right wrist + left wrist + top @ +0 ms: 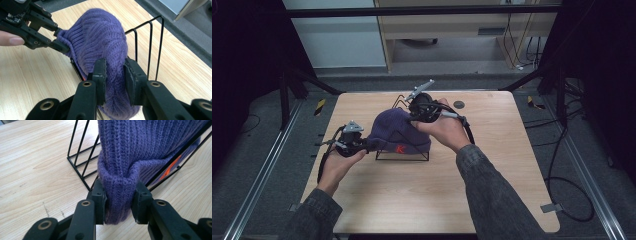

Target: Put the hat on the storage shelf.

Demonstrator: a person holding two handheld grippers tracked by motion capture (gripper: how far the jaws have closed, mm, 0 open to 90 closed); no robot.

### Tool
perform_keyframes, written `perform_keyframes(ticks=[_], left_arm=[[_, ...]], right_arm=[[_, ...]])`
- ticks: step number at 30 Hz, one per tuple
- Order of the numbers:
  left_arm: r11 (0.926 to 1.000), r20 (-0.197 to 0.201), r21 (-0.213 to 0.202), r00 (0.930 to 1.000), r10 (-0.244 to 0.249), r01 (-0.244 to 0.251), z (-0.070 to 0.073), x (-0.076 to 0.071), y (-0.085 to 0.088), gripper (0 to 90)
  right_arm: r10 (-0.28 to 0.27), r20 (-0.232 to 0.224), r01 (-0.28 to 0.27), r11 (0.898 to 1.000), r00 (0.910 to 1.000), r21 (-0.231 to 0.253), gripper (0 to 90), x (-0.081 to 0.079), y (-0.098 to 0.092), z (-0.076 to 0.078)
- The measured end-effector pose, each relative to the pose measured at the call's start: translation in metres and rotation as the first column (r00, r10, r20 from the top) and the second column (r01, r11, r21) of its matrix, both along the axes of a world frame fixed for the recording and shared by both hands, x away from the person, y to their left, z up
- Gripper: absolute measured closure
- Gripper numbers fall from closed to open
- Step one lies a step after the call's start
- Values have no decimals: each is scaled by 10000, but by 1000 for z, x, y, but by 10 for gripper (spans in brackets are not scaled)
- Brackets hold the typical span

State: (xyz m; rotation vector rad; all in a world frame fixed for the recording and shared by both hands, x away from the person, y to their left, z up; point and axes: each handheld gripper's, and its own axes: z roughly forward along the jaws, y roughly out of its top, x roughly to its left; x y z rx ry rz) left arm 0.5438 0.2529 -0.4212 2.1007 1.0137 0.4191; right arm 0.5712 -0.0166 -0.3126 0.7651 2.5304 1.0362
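Observation:
A purple knit beanie (397,131) with an orange letter on its cuff is draped over a black wire stand (404,156) in the middle of the table. My left gripper (364,145) comes in from the left and is shut on the folded cuff of the beanie (140,145); both pads pinch the ribbed band at the gripper (119,197). My right gripper (414,116) reaches in from the far right. In the right gripper view this gripper (115,75) is shut on the crown of the beanie (100,35), with the left gripper (60,42) across from it. The stand's wires (150,45) rise behind.
The wooden table (492,190) has a small dark round disc (459,104) near its far right edge. Metal rails run along both sides of the table, and cables lie on the floor to the right. A cabinet stands behind the table.

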Motion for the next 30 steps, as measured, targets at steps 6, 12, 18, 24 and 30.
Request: perform_keyframes(ticks=[6,12,18,24,30], left_arm=[[9999,-146,138,9999,-45,47,-3,1,-2,656],[9997,-135,243,9999,27,-24,-4,0,-1,628],[9997,-251,131,9995,206,-203,-11,-1,5,604],[9994,-167,-75,9993,327,-328,-9,-7,12,603],[9985,33,-175,9986,528,-527,-7,-12,17,587]], right_arm=[[73,30,-73,9999,10000,112,741,0,0,2],[113,93,-115,9998,9999,137,745,-2,1,5],[107,132,-109,9998,9999,157,744,-3,0,7],[25,140,-28,9997,9999,237,744,-4,-3,9],[33,169,-37,9998,9999,220,743,-5,-5,11]])
